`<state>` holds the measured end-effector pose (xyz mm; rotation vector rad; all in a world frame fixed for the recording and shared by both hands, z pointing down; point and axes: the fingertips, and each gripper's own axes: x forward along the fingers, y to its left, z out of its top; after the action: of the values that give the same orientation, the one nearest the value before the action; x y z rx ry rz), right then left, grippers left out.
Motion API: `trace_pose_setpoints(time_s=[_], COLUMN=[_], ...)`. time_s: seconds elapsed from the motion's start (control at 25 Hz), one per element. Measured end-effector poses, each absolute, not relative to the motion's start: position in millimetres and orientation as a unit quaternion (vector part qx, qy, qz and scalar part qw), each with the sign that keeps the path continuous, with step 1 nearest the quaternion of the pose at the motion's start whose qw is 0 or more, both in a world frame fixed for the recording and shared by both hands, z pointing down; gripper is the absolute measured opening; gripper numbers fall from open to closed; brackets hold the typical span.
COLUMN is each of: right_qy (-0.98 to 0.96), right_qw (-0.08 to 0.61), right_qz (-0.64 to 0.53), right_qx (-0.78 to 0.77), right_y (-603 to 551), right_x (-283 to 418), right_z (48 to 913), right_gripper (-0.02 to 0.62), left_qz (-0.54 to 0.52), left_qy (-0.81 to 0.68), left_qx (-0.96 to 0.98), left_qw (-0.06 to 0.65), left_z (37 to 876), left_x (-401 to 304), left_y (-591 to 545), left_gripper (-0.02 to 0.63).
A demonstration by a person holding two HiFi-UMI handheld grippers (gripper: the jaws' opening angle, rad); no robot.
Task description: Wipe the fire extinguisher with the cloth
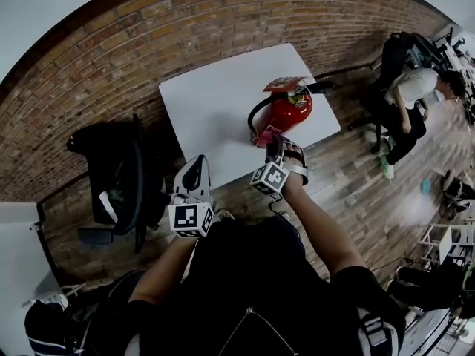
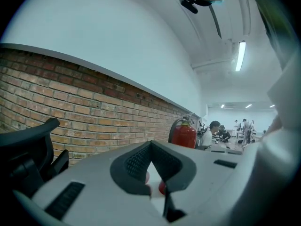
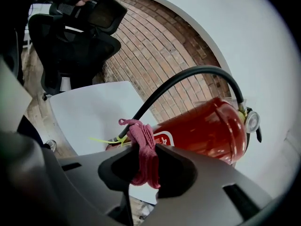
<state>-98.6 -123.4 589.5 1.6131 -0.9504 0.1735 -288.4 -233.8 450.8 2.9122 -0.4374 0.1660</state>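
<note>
A red fire extinguisher [image 1: 288, 108] stands on the white table [image 1: 215, 102] near its front right edge, with a black hose [image 3: 188, 76] looped over it. My right gripper [image 1: 272, 145] is at the base of the extinguisher [image 3: 207, 131], shut on a folded pink cloth [image 3: 143, 149]; the cloth [image 1: 261, 136] is pressed to the lower body. My left gripper [image 1: 194, 178] hangs just off the table's front edge, jaws together with nothing between them. In the left gripper view the extinguisher [image 2: 184, 134] shows far off beyond the shut gripper [image 2: 150, 147].
A black office chair [image 1: 119, 176] stands left of the table against the brick wall [image 1: 111, 58]. People sit at desks to the right [image 1: 404, 95]. Wooden floor lies in front of the table.
</note>
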Motion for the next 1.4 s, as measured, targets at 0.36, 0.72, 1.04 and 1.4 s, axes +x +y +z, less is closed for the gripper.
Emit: trace_pose_setpoints(time_s=[0.36,0.72,1.04,1.4], right_qy=[-0.395,-0.371,-0.339,-0.308], right_qw=[0.586,0.58,0.573,0.605], right_qz=[0.041,-0.02,-0.149,-0.215], right_qx=[0.706,0.725,0.732,0.702], right_y=[-125,-129,-145,-154], right_x=[-102,-107,-125,-105], right_z=[527,458,389,415], right_gripper=[0.101,0.101,0.101,0.101], left_qz=[0.044,0.032,0.031,0.034], left_qy=[-0.14,-0.132,-0.13,-0.138], left_qx=[0.984,0.986,0.986,0.985], left_qw=[0.097,0.098,0.098,0.101], left_z=[445,436,437,438], left_x=[-288,-287,-288,-303], left_y=[-235,-236,-234,-233], left_gripper=[0.031,0.031,0.029,0.031])
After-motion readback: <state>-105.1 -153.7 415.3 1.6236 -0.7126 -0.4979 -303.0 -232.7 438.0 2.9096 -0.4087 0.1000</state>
